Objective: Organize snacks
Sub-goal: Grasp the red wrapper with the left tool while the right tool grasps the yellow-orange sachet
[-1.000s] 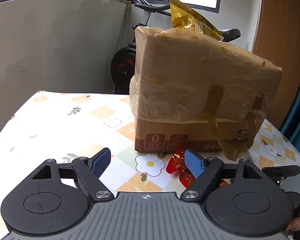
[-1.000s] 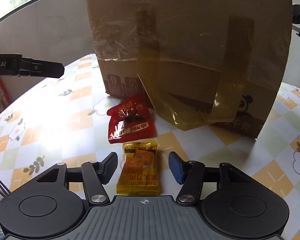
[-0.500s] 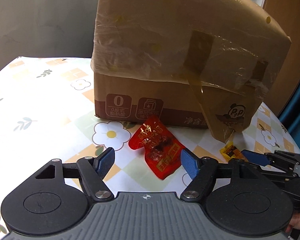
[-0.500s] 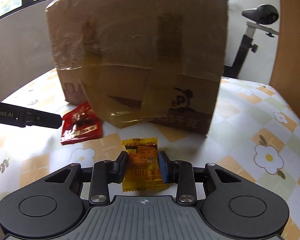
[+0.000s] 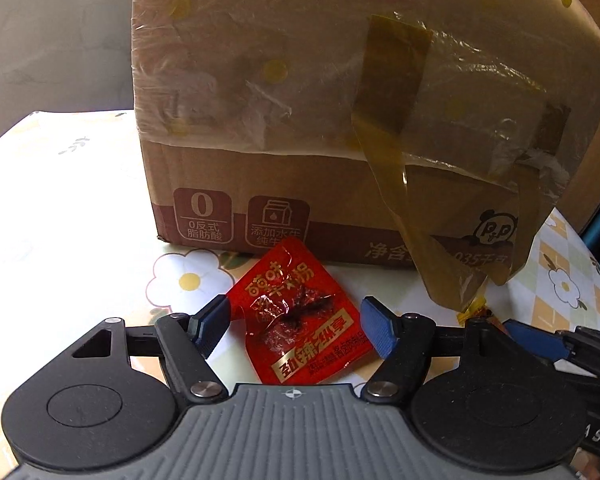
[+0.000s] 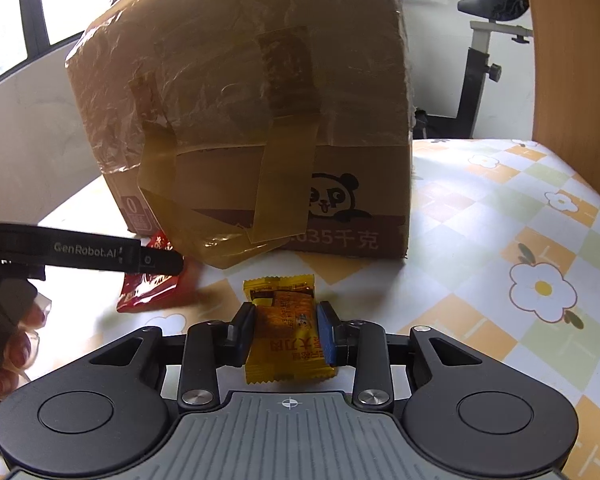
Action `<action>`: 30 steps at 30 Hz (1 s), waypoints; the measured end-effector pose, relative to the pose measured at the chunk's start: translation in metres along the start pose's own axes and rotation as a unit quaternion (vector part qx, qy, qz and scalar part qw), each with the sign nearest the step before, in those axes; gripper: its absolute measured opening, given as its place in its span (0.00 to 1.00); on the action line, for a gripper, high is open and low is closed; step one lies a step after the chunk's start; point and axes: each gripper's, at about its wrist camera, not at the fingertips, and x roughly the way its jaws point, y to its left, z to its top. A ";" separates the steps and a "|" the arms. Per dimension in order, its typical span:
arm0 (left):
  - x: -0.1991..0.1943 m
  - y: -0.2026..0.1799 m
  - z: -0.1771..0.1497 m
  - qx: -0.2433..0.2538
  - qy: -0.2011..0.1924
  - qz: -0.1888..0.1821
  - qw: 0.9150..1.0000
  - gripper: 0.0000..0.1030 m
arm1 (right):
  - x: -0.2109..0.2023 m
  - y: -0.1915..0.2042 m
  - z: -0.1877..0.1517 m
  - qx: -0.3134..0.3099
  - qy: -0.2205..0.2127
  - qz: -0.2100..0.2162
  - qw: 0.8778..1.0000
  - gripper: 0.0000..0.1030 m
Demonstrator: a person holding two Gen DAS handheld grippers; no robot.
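Left gripper [image 5: 294, 330]: mine, spread wide, blue pads either side of the red packet, neither pad clearly pressing it; left pad sits at the packet's left edge, right pad just off its right corner
Red packet [image 5: 300, 320]: flat on the table, tilted, gold lettering, dark contents showing through a clear window; top corner just beside the box base; in the right view [image 6: 152, 288] partly hidden behind my left gripper's finger
Right gripper [image 6: 286, 334]: narrow, clamped on the yellow packet, both pads against its sides
Yellow packet [image 6: 288, 336]: between the right pads, long axis pointing away from me, crimped far end toward the box; can't tell if it is lifted or on the table
Box [image 5: 340, 120]: brown cardboard, wrapped in wrinkled clear film with loose brown tape strips, panda print low on one side; stands on the table right behind both packets
Table [image 6: 500, 240]: floral check cloth, white flowers, orange squares
Hand [image 6: 12, 344]: at the left edge of the right view, gripping the left tool's handle
Background: exercise bike [image 6: 484, 60] behind the table
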 end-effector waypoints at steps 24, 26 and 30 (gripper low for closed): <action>-0.009 -0.019 0.008 0.030 -0.007 0.029 0.999 0.72 | -0.004 -0.010 0.000 0.026 -0.003 0.020 0.999 0.30; -0.003 -0.027 0.007 0.039 -0.003 0.048 0.998 0.72 | -0.004 -0.010 0.000 0.026 -0.003 0.020 0.999 0.30; 0.014 -0.040 0.005 0.041 0.012 0.091 0.995 0.74 | -0.004 -0.010 0.000 0.027 -0.003 0.020 0.999 0.30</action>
